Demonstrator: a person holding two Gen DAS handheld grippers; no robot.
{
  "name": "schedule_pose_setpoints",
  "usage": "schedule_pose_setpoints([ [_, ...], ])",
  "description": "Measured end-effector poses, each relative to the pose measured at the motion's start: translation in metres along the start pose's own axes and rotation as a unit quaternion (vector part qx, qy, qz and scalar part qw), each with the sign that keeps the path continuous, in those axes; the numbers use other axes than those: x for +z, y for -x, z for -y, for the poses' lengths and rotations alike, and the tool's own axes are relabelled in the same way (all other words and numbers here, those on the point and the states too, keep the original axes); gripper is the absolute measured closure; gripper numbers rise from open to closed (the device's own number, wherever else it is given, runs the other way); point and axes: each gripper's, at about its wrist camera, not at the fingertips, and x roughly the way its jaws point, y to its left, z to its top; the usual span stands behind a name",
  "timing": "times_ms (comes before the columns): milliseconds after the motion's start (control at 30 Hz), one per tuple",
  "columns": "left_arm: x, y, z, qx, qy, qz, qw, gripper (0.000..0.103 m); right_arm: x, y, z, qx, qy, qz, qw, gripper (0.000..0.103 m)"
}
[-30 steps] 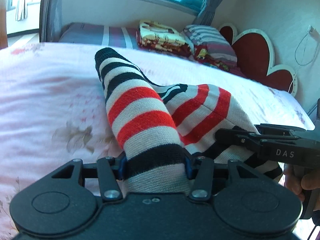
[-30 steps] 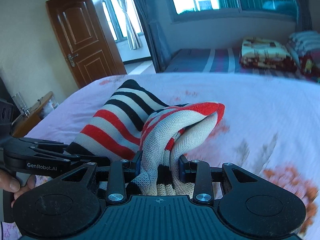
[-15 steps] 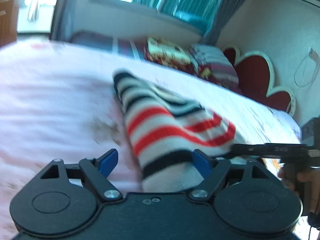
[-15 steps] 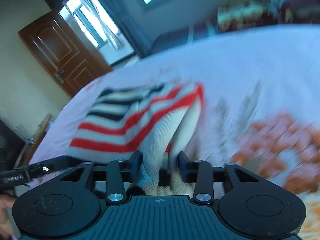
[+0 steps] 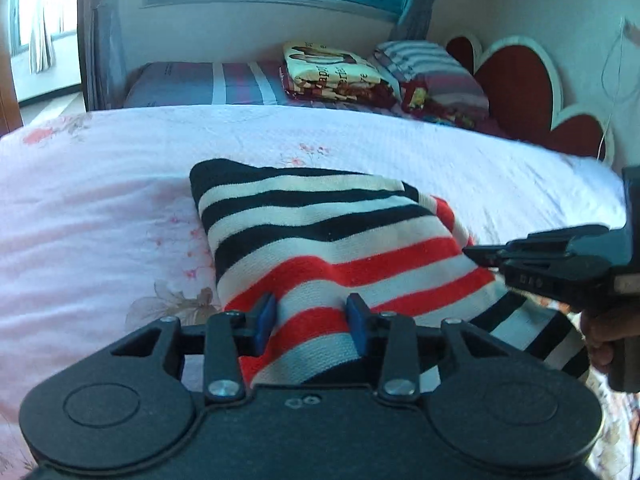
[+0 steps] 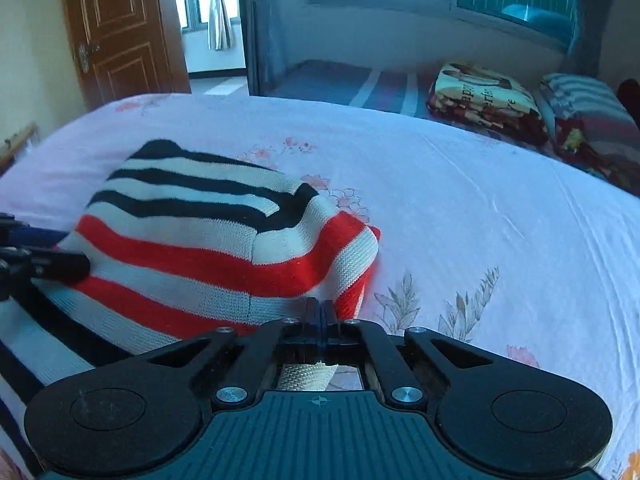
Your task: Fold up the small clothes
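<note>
A small knitted garment with black, white and red stripes (image 5: 320,240) lies folded on the pink floral bedsheet (image 5: 100,208). My left gripper (image 5: 312,316) stands with its blue pads apart around the garment's near edge. My right gripper (image 6: 320,308) has its fingers pressed together at the garment's (image 6: 200,248) near right edge; a bit of knit shows behind them. The right gripper also shows at the right of the left wrist view (image 5: 480,254), its tip on the garment. The left gripper's tip (image 6: 60,266) shows at the left of the right wrist view.
Folded blankets and pillows (image 5: 340,72) are stacked at the far side of the bed, beside a red heart-shaped headboard (image 5: 520,80). A striped mattress (image 6: 360,84) lies under the window. A wooden door (image 6: 120,28) stands at the far left.
The garment has been lowered from a raised bunch and now lies flat and folded on the bed. My left gripper opened, then narrowed around the edge. My right gripper's fingers closed together.
</note>
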Motion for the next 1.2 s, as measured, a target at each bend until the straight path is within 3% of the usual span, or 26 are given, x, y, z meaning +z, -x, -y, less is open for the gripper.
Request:
schedule_pose_setpoints([
  [167,-0.01,0.036,-0.005,-0.015,0.009,0.035,0.9992,0.068,0.002,0.052,0.006,0.026,-0.039,0.048,0.998,0.103],
  [367,-0.05,0.066,0.011,-0.009,0.004,0.041,0.9991,0.067,-0.02,0.111,-0.027,0.089,0.021,0.041,0.995,0.103],
  [500,-0.07,0.059,0.012,-0.001,0.018,0.034,0.9993,0.066,-0.053,0.093,-0.048,0.058,0.052,-0.002,0.997,0.103],
  [700,-0.079,0.058,0.021,0.025,0.003,0.041,0.9988,0.065,-0.056,0.082,-0.054,0.036,0.044,0.008,0.998,0.103],
  [933,-0.096,0.069,0.02,0.03,0.022,0.03,0.9988,0.065,-0.067,0.093,-0.045,0.019,0.034,-0.009,0.999,0.103],
  [1033,-0.101,0.069,0.018,0.032,0.035,0.029,0.9985,0.065,-0.079,0.078,-0.027,-0.009,0.01,-0.058,0.998,0.103],
  [1200,-0.105,0.076,0.027,0.048,0.026,0.033,0.998,0.065,-0.094,0.104,-0.016,0.019,-0.029,-0.016,0.999,0.103],
])
